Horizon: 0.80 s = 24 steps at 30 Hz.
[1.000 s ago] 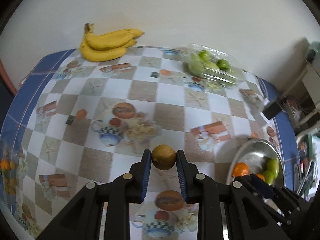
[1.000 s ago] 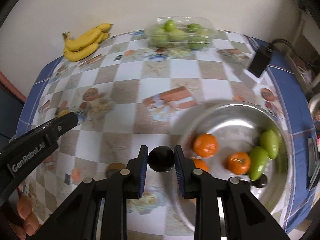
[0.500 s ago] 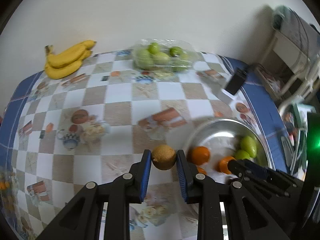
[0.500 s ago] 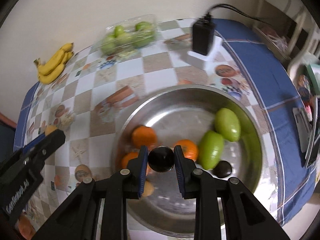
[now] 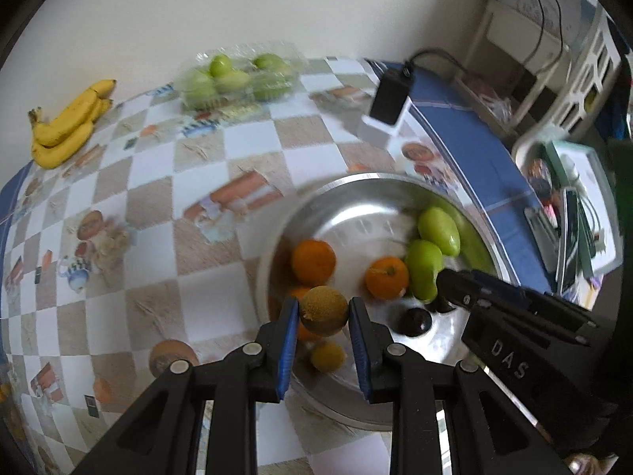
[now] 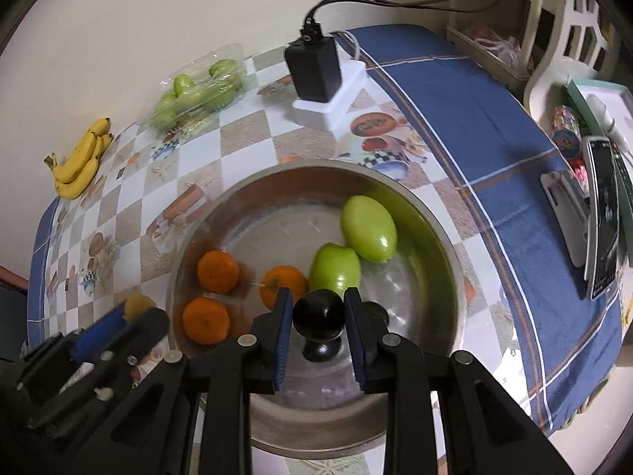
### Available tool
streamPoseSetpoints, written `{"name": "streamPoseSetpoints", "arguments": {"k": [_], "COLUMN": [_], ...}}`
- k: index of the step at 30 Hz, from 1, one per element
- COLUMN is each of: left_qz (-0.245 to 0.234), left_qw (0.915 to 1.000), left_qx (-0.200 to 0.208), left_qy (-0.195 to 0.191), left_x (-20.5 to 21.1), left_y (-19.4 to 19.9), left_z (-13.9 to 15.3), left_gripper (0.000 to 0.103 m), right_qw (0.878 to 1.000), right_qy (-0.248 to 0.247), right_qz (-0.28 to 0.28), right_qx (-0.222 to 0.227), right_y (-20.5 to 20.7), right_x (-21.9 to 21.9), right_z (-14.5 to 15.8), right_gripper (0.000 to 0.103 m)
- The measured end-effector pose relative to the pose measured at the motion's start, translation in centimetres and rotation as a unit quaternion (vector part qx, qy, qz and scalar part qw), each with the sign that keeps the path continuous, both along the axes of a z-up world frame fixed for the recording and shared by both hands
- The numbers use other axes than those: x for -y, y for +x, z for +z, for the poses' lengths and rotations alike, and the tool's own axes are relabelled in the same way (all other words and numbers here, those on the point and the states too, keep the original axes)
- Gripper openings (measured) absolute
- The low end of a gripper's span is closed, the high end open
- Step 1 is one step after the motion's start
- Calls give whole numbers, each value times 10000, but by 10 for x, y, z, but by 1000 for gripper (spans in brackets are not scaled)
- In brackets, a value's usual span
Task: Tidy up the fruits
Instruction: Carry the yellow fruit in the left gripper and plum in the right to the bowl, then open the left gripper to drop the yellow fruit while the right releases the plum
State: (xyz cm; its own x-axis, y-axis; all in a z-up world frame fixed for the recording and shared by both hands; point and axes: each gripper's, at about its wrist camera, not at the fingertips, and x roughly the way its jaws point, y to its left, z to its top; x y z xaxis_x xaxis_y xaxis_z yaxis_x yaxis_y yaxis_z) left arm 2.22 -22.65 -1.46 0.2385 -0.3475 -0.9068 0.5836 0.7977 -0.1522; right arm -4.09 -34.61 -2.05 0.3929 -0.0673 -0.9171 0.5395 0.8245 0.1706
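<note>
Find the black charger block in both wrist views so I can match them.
Left wrist view: the black charger block stands on a white base at upper right, beyond the metal bowl.
Right wrist view: the block is at top centre, also beyond the bowl.
Shared landmark: the bunch of bananas, at far left in both views.

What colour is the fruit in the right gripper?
Glossy black, or very dark. The round fruit sits clamped in the right gripper; the right wrist view shows it best.
</note>
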Motion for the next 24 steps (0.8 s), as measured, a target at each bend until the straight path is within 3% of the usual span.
{"name": "streamPoseSetpoints", "arguments": {"k": [10, 24], "left_qz": [-140, -361], "left_qw": [9989, 9964], "left_qx": [-431, -566], "left_qy": [129, 518], "left_x": [4, 13], "left_y": [-20, -43], "left_z": [-27, -51], "left_gripper": [27, 28], "right_qw": [9997, 9990], "right_qy": [81, 96], "right_qz": [-46, -17], "right_qx": [-214, -440], "right_y": [-19, -27], "right_x": [-2, -6], "right_z": [-16, -31], "right_gripper": [28, 28]}}
